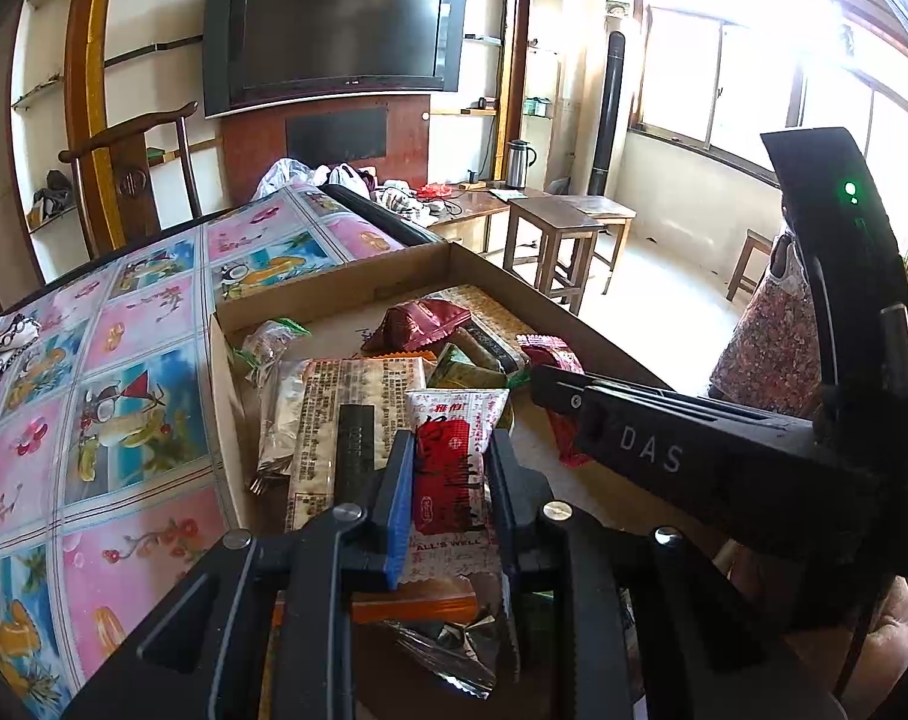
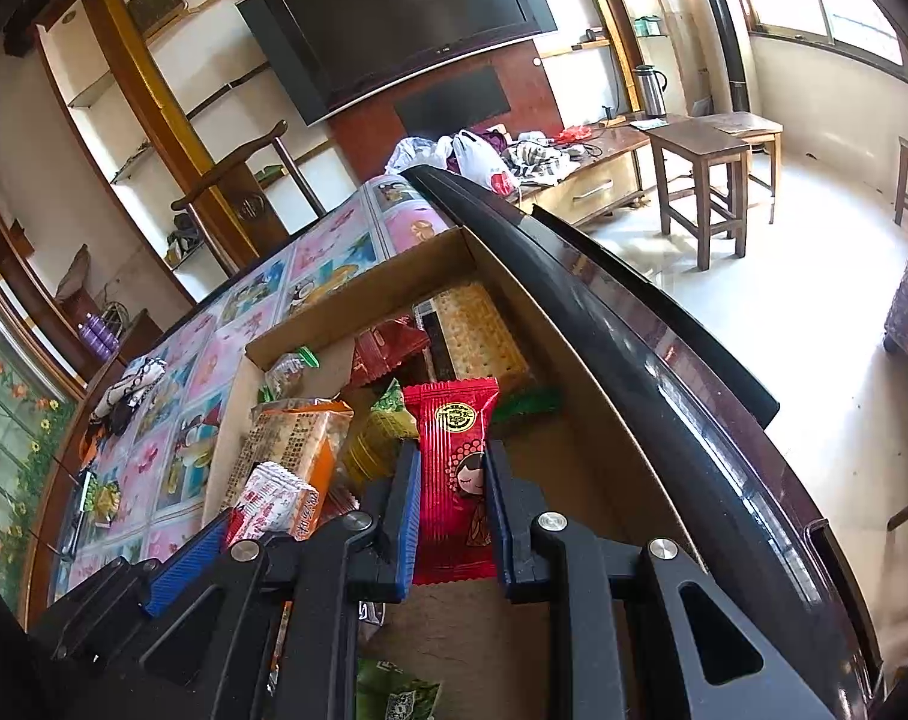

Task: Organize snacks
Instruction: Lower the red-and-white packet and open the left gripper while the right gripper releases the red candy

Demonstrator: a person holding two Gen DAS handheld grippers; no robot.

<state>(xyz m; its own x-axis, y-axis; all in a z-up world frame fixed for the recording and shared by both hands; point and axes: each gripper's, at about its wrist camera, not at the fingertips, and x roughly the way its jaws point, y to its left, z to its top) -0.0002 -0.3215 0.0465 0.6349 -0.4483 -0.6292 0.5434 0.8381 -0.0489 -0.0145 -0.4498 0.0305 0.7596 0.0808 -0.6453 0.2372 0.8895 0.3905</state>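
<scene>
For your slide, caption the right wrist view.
Right gripper shut on red snack packet above the cardboard box.

Left wrist view: lower part of the white-and-red printed snack sachet (image 1: 447, 468) sits behind the blue-padded left gripper (image 1: 447, 480) fingers; small print unreadable. Crumpled silver foil wrapper (image 1: 447, 654) mostly covered by the gripper frame. Red foil packet (image 1: 559, 420) largely hidden behind the black right gripper (image 1: 634, 426) body. Right wrist view: green printed packet (image 2: 393, 696) cut off by bottom edge. Shallow brown cardboard box (image 2: 574, 372) near end hidden under the gripper frame.
</scene>
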